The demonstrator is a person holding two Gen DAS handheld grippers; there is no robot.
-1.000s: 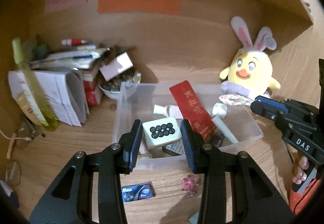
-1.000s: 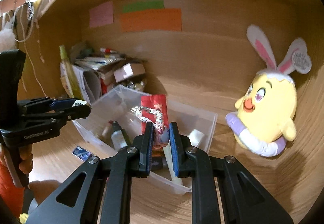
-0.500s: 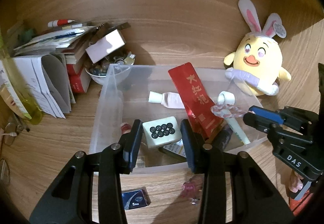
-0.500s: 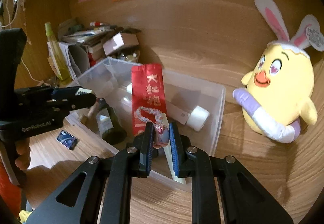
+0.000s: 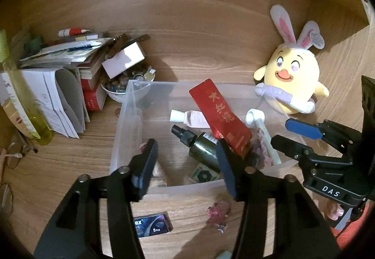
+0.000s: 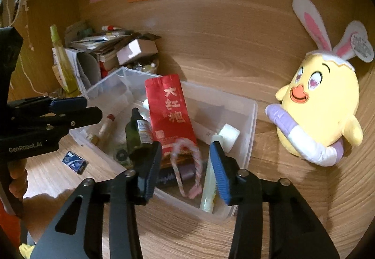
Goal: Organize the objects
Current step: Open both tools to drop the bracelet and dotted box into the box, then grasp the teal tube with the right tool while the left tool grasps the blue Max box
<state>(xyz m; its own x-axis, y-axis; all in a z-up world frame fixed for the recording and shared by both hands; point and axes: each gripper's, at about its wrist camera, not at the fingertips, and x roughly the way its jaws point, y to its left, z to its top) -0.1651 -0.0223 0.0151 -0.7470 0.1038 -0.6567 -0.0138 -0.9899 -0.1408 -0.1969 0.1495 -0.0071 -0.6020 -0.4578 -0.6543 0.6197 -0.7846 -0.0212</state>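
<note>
**Both Grippers Let Go Over the Box**

I start at the left. My left gripper (image 5: pixel 187 165) hangs over the near wall of the clear box (image 5: pixel 126 118). Its jaws have just been opening, and nothing sits between them now. I think the little tile (image 5: pixel 204 174) it carried is the one lying flat on the box floor, right at six o'clock in the box. I cannot read its face well because it is blurry. I opened the jaws low so the tile would drop in and not bounce out.

Next, in the middle of the box, a dark bottle (image 5: pixel 201 146) lies on its side. A red packet (image 5: pixel 220 116) leans over it toward twelve o'clock.

Two small things are not yet in the box. A blue pack (image 5: pixel 151 227) and a pink trinket (image 5: pixel 216 211) sit on the wood desk (image 5: pixel 70 153), on my side of the box. I think they come next.

Now the right. My right gripper (image 6: pixel 185 168) is over the near right corner of the box. Its jaws have just been opening too. The pink and white rope loop (image 6: pixel 187 165) lies below them in the box, and the pads do not press it. It looks blurry, so it may be falling or just landed.

Far right, at three o'clock, a yellow chick toy (image 6: pixel 321 109) leans on the wall, well apart from the box.
</note>
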